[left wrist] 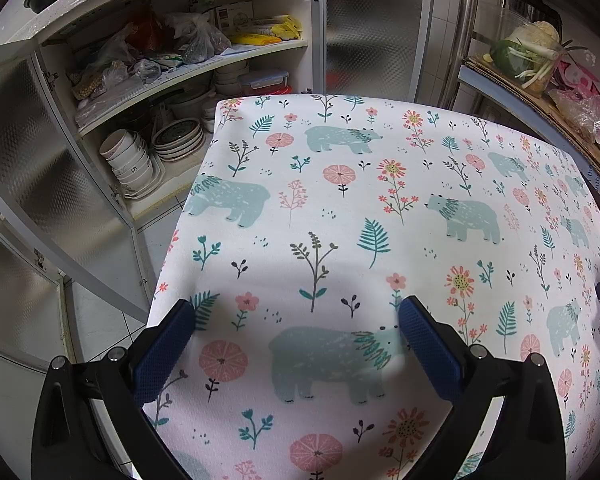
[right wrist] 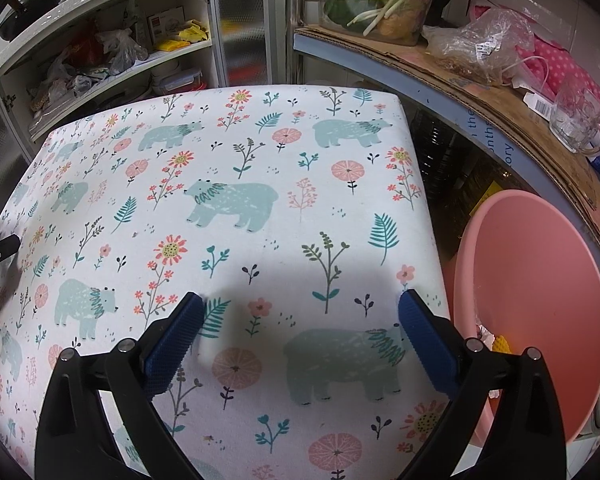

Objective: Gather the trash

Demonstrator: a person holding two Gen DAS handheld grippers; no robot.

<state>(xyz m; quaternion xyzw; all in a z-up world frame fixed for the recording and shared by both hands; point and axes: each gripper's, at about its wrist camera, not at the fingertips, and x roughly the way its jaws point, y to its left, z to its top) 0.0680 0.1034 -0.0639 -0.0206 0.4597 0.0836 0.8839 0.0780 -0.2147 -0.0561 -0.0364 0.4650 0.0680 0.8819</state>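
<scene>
A small table under a white cloth printed with bears and flowers (left wrist: 340,208) fills both views (right wrist: 228,208). I see no loose trash on the cloth. My left gripper (left wrist: 296,312) is open and empty above the cloth's near left part. My right gripper (right wrist: 300,308) is open and empty above the cloth's near right part. A pink plastic basin (right wrist: 540,304) stands on its side to the right of the table. A yellow scrap (right wrist: 502,345) and a crumpled whitish piece (right wrist: 485,330) lie in its bottom.
An open cabinet (left wrist: 148,92) at the back left holds stacked bowls (left wrist: 130,164), plates and plastic bags. A shelf topped with cardboard (right wrist: 512,108) runs along the right, with a vegetable container (right wrist: 380,4), a plastic bag (right wrist: 480,48) and a glass mug (right wrist: 578,120).
</scene>
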